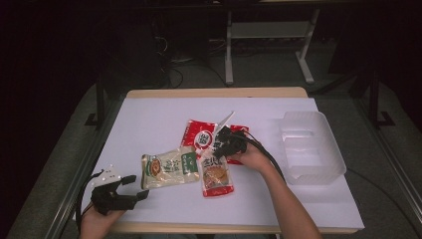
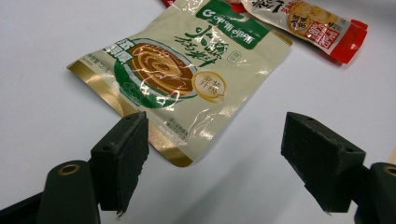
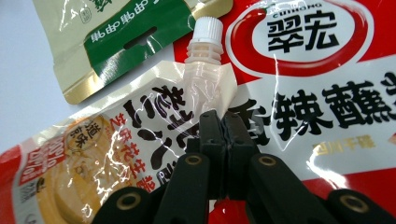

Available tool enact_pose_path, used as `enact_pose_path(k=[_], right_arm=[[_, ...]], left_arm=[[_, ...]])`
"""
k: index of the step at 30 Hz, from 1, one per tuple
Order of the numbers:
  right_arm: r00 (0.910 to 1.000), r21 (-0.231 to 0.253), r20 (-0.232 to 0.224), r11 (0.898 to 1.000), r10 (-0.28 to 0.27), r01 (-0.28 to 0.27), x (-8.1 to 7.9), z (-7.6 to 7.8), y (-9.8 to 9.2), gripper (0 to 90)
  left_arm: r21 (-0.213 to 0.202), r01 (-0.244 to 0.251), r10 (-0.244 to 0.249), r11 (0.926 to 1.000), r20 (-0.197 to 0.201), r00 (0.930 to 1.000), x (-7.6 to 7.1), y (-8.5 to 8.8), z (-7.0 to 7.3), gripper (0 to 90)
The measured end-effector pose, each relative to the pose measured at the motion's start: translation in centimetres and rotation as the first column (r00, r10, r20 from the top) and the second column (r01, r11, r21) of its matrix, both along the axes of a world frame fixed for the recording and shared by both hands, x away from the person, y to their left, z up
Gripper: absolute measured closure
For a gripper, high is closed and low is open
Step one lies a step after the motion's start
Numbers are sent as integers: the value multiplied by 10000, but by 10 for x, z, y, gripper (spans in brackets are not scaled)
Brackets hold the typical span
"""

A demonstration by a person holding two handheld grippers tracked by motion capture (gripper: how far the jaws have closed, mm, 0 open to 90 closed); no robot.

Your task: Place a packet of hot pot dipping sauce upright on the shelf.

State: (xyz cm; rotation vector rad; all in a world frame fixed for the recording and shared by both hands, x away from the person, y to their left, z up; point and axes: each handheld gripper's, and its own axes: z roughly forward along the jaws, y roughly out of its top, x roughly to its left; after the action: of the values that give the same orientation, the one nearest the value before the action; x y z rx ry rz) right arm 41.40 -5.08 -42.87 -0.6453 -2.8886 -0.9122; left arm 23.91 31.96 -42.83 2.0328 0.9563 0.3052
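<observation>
Three sauce pouches lie mid-table. A beige and green pouch (image 1: 166,169) (image 2: 187,79) (image 3: 116,32) is on the left. A red-ended pouch (image 1: 216,177) (image 2: 308,23) (image 3: 93,154) with a white spout (image 3: 205,30) lies beside it. Under its top is a big red pouch (image 1: 201,134) (image 3: 327,70). My right gripper (image 1: 218,151) (image 3: 223,121) is shut, its jaws pinched on the spouted pouch's top edge beside the spout. My left gripper (image 1: 137,186) (image 2: 215,158) rests open near the table's front left, pointing at the beige pouch with nothing between its jaws.
A clear plastic tub (image 1: 311,147) stands at the right side of the white table top (image 1: 149,114). Black cables (image 1: 271,157) trail from the right gripper along the forearm. Beyond the table's far edge are a dark floor and a white frame's legs (image 1: 229,50).
</observation>
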Motion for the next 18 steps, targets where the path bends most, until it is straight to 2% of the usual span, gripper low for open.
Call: enact_pose_path(k=[2,3,8,11,14,18], right_arm=[[9997,41,-218,10000,-72,73,1,1,-2,888],[9986,100,-471,9997,-225,230,1,2,-4,889],[9974,453,-692,9987,-208,240,3,9,-16,890],[9973,795,-684,9963,-265,319,1,19,-23,892],[9985,1352,-529,9906,-148,218,-2,30,-30,892],[9987,1718,-478,9848,-166,246,-9,44,-40,893]], left_arm=[[-5,-16,16,10000,-12,10000,0,0,0,233],[-17,-26,26,10000,-17,10000,0,0,0,232],[12,-20,20,10000,-3,10000,0,0,0,232],[0,-42,42,10000,7,10000,0,0,0,232],[42,-20,19,10000,24,10000,0,1,0,232],[28,-52,52,10000,-4,10000,0,0,0,232]])
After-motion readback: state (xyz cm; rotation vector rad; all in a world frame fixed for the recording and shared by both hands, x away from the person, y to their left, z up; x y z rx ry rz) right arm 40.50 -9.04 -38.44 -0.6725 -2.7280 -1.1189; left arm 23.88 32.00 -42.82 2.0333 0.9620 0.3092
